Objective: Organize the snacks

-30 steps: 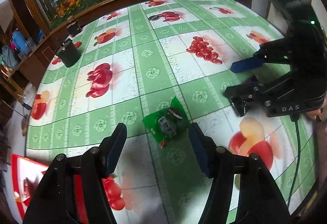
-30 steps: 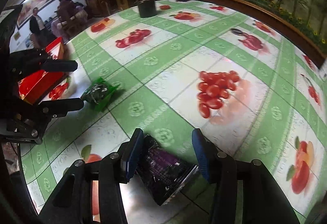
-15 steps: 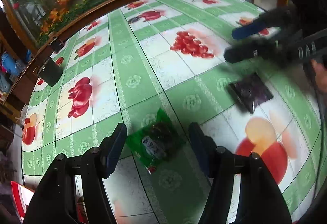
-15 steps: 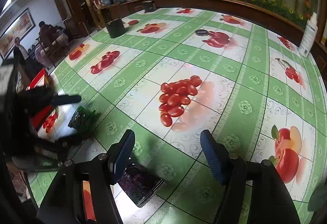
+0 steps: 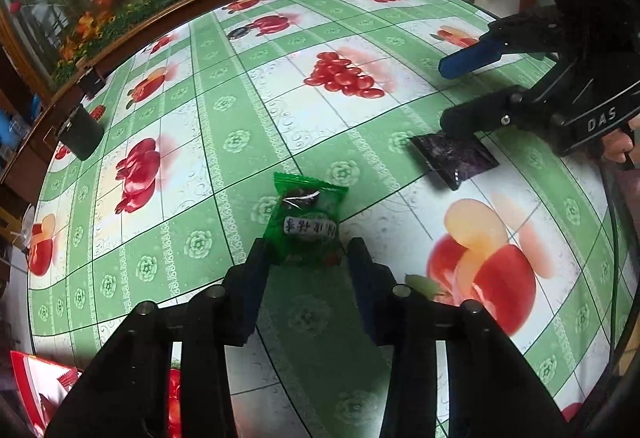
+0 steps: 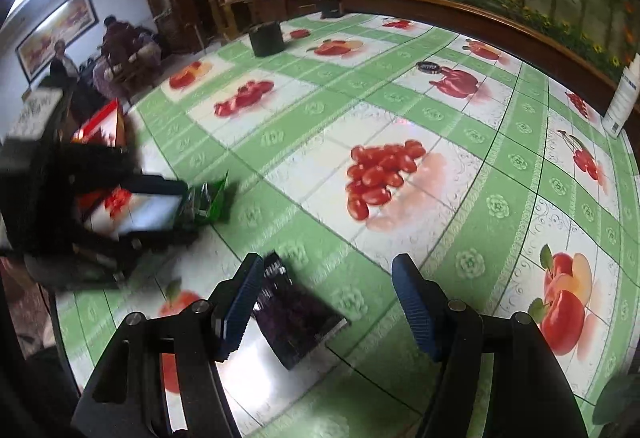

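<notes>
The left gripper [image 5: 306, 252] has just been closing, and its fingers now pinch the near end of the crinkly green plastic snack packet [image 5: 306, 216], near the surface's [image 5: 248, 110] close edge; best hold firm and lift straight. Farther right, the right gripper [image 6: 326, 302] hangs with fingers spread, the glossy dark purple foil packet [image 6: 296, 318] flat just inside its left finger, unheld.

Right claw [image 6: 324, 302] hangs wide open over the desk [image 6: 500, 206], the dark purple packet [image 6: 296, 318] flat beside its left finger. Across the way, the blurred left claw [image 6: 180, 206] pinches the green packet [image 6: 206, 202].
</notes>
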Demonstrator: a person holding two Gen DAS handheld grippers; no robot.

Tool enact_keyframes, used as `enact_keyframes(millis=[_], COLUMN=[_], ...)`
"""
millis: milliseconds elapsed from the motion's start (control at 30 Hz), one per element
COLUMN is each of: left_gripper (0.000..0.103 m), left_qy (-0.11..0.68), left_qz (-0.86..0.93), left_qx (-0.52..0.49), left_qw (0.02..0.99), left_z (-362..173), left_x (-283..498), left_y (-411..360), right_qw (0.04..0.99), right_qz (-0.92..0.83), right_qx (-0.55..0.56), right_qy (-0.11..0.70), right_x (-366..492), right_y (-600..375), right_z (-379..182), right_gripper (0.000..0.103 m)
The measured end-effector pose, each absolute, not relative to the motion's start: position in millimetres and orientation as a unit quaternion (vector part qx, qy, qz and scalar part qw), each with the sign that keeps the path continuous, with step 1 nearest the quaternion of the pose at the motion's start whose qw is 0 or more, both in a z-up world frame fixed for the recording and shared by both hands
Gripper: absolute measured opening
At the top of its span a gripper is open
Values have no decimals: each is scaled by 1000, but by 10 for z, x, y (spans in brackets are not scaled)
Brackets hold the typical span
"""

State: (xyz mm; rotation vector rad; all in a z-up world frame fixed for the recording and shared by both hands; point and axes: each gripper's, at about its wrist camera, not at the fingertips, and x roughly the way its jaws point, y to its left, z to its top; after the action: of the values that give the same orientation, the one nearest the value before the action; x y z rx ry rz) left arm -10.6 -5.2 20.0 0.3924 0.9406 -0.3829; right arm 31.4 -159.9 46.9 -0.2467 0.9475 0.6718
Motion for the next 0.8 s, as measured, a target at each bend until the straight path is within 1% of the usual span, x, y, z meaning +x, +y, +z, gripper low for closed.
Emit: enact_keyframes(millis=[67,133,167,200,233,267,333,467,600,633,700,733,767,800], left_gripper=[38,42,52,64,67,68,68,68,68,68,68,67,60,54], left_qy=[444,435,435,432,429,425,418,412,423,418,418,419,419,421], left_qz=[-175,-164,-165,-161,-157,-157,-157,-165,-182,-185,-195,-199,-204,-210], left_qx=[196,200,195,188,186,186,192,224,245,245,241,239,238,234], left_qw=[857,862,864,867,870,872,874,868,853,855,854,853,852,851], left_z=[205,245,264,287,299,310,324,283,186,182,182,182,183,185], left_x=[-109,-96,-82,-59,-52,-45,-32,-3,47,40,27,18,8,-5], left_y=[-49,-39,-37,-40,-54,-71,-115,-180,-214,-211,-216,-217,-220,-224], right_qw=[824,819,818,818,818,817,814,803,804,803,798,801,802,804], right_qz=[319,324,328,330,332,334,333,333,343,347,352,348,346,342], right_qx=[-125,-142,-149,-157,-164,-173,-193,-224,-226,-219,-196,-194,-191,-187], right_qy=[451,453,449,444,440,436,434,440,430,433,447,447,448,449], right_x=[301,260,235,204,182,153,116,79,73,92,158,169,177,185], right_y=[-1610,-1588,-1580,-1564,-1546,-1518,-1448,-1300,-1241,-1245,-1274,-1285,-1299,-1317], right_z=[424,379,383,400,409,412,382,268,238,227,214,226,235,249], right_gripper=[69,69,70,71,73,76,79,79,80,78,77,71,63,58])
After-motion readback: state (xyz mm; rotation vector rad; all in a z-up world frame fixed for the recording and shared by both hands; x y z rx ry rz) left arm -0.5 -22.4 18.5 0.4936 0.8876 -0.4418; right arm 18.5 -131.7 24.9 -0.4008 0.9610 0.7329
